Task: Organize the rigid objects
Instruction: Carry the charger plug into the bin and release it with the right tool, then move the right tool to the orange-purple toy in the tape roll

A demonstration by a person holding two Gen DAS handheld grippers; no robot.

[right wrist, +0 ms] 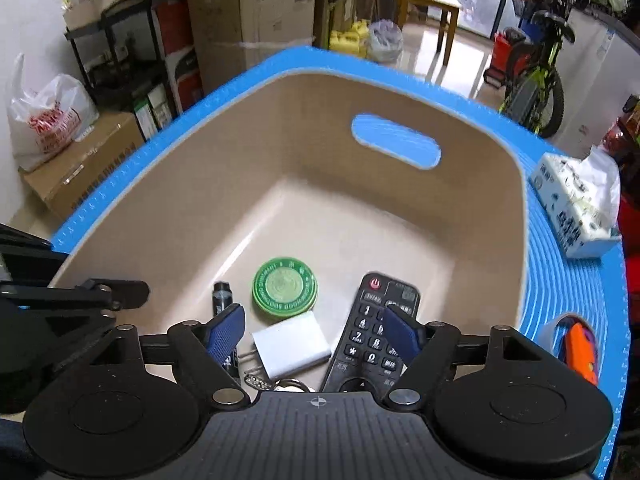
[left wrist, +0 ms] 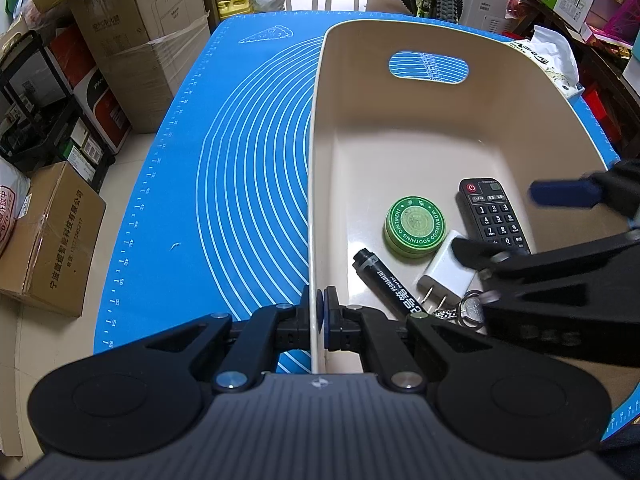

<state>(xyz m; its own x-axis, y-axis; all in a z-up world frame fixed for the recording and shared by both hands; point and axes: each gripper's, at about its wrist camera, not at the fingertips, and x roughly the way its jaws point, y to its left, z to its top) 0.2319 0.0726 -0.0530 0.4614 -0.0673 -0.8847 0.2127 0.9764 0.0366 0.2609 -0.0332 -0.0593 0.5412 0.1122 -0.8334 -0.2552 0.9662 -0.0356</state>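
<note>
A beige plastic bin (left wrist: pixel 320 128) (right wrist: pixel 168 200) stands on a blue mat (left wrist: pixel 224 160). My left gripper (left wrist: pixel 319 316) is shut on the bin's near left rim. In the bin lie a green ointment tin (left wrist: pixel 415 227) (right wrist: pixel 285 289), a black remote (left wrist: pixel 494 216) (right wrist: pixel 370 332), a white charger plug (left wrist: pixel 446 270) (right wrist: pixel 291 349), a black marker (left wrist: pixel 386 280) (right wrist: pixel 222 300) and a key ring (left wrist: pixel 468 310) (right wrist: pixel 286 384). My right gripper (right wrist: pixel 313 330) (left wrist: pixel 520 220) is open and empty, just above the charger inside the bin.
A tissue box (right wrist: pixel 576 204) (left wrist: pixel 552 60) lies on the mat right of the bin. A cup with orange items (right wrist: pixel 576 344) stands at the right edge. Cardboard boxes (left wrist: pixel 132 40), a black shelf (right wrist: pixel 116 52) and a bicycle (right wrist: pixel 536 76) surround the table.
</note>
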